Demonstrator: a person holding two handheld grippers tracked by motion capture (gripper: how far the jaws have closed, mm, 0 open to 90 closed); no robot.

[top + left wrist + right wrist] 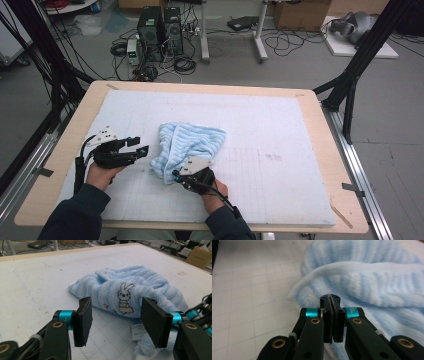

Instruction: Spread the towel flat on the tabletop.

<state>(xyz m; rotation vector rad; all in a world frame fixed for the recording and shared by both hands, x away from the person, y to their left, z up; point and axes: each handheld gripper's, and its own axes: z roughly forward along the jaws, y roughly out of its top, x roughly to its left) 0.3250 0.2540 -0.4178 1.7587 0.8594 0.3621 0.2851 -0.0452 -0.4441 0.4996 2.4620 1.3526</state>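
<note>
Care tag (138, 332), white, just below the blue towel (130, 293): dark print, too small to read.
Rabbit picture (124, 298) on towel: drawing, no words.
Teal ring (352, 311) beside towel: unreadable lettering.

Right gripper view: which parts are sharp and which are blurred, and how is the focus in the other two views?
Right gripper view: the shut right gripper is sharp, the blue striped towel behind it soft. Left gripper view: the rabbit print is crisp, the near pads slightly soft. High view: even light, faint shadows, the table sharp.
</note>
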